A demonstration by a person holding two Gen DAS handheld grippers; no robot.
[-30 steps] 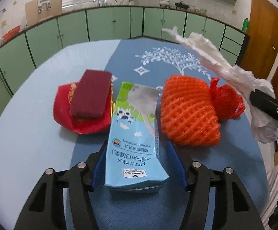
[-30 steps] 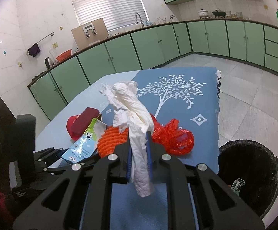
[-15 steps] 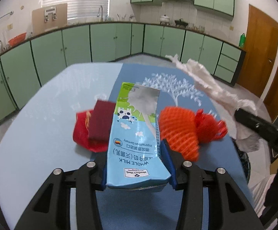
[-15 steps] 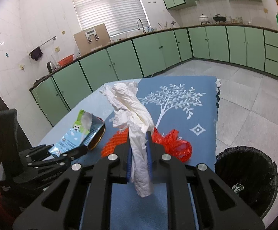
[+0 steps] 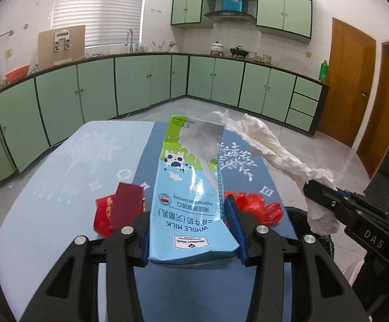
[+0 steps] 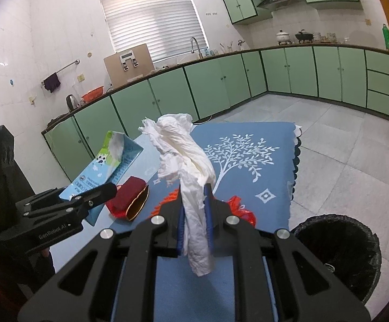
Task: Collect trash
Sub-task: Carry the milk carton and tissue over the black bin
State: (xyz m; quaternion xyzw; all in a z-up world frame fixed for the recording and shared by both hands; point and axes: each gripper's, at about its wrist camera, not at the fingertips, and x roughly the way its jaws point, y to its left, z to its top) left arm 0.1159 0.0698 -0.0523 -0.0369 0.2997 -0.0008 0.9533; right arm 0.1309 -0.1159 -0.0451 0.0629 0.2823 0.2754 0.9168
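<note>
Blue milk carton (image 5: 191,196) sits clamped between the left gripper (image 5: 190,230) fingers, lifted above the desk (image 5: 60,187). The right gripper (image 6: 194,228) fingers pinch a crumpled white tissue (image 6: 189,171), near the black trash bin (image 6: 339,252) beside the desk.

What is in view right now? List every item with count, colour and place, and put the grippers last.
milk carton: 1, blue and green, lifted above the table in the left gripper
crumpled tissue: 1, white, clamped in the right gripper
red box: 1, dark red, lying on red wrapping on the table
red wrapper: 1, red-orange, on the table's right side
tablecloth: 1, blue with white tree print, covering the table
trash bin: 1, black, on the floor beside the table
left gripper: 1, black, shut on the carton
right gripper: 1, black, shut on the tissue
</note>
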